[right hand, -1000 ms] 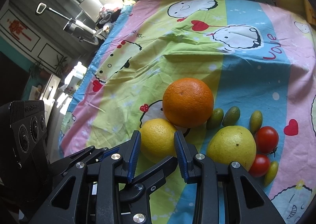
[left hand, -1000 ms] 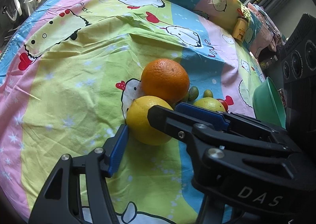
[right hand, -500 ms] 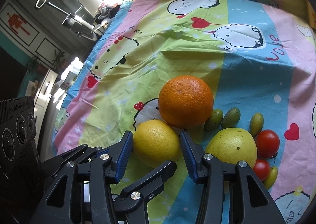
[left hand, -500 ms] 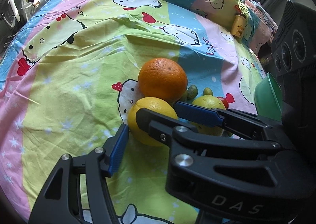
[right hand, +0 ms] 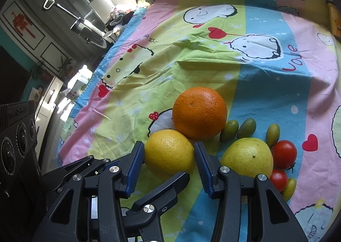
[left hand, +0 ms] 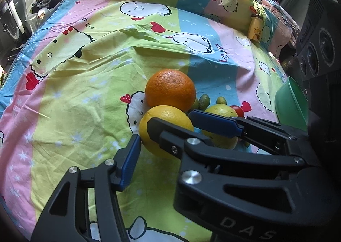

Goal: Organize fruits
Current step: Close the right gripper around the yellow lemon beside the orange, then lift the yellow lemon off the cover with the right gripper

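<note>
A yellow lemon lies on the cartoon bedsheet, touching a big orange behind it. My right gripper is open, its blue pads on either side of the lemon, close to its skin. In the left wrist view the lemon sits between my left gripper's blue pad and the right gripper's finger. My left gripper looks open; its other finger is hidden. A yellow-green citrus, two red tomatoes and several small green fruits lie to the right.
A green bowl stands at the right edge of the bed. A small yellow bottle stands at the far right by the pillow. The sheet's left edge drops off toward furniture.
My right gripper has opened wider and moved forward so its pads now flank the lemon. The left gripper has held its place beside the lemon.
</note>
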The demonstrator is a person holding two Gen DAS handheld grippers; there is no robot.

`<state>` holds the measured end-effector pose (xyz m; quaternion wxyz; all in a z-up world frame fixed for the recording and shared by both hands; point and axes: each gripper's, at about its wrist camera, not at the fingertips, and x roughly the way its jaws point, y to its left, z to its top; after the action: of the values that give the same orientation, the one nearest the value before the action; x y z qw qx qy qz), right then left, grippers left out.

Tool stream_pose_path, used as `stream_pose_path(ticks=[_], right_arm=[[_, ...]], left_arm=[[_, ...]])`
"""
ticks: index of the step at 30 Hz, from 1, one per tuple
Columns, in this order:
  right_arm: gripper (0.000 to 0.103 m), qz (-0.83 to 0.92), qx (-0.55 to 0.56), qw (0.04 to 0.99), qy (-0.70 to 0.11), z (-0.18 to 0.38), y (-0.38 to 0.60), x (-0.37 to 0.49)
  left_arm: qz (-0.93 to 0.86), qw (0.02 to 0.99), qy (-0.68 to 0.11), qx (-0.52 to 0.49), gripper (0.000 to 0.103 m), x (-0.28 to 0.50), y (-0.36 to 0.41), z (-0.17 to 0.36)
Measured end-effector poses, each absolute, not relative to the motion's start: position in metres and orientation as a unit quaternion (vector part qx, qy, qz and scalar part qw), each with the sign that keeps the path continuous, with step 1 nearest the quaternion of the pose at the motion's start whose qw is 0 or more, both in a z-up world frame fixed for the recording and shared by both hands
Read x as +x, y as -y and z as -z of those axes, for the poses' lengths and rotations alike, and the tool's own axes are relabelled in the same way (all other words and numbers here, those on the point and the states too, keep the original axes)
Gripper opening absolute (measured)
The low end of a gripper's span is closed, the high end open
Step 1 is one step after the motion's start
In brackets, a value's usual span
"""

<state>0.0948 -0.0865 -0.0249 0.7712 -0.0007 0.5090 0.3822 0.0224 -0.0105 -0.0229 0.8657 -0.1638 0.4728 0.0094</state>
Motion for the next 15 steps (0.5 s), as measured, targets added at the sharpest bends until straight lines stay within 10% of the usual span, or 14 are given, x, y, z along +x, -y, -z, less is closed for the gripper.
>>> stream_pose_path(ticks=[15], right_arm=[[0.05,-0.395,0.017,0.801,-0.449,-0.016,0.108,0.073]], left_arm=[[-0.017,0.901,-0.415,-0.128,0.052,0.006,0.028,-0.017]])
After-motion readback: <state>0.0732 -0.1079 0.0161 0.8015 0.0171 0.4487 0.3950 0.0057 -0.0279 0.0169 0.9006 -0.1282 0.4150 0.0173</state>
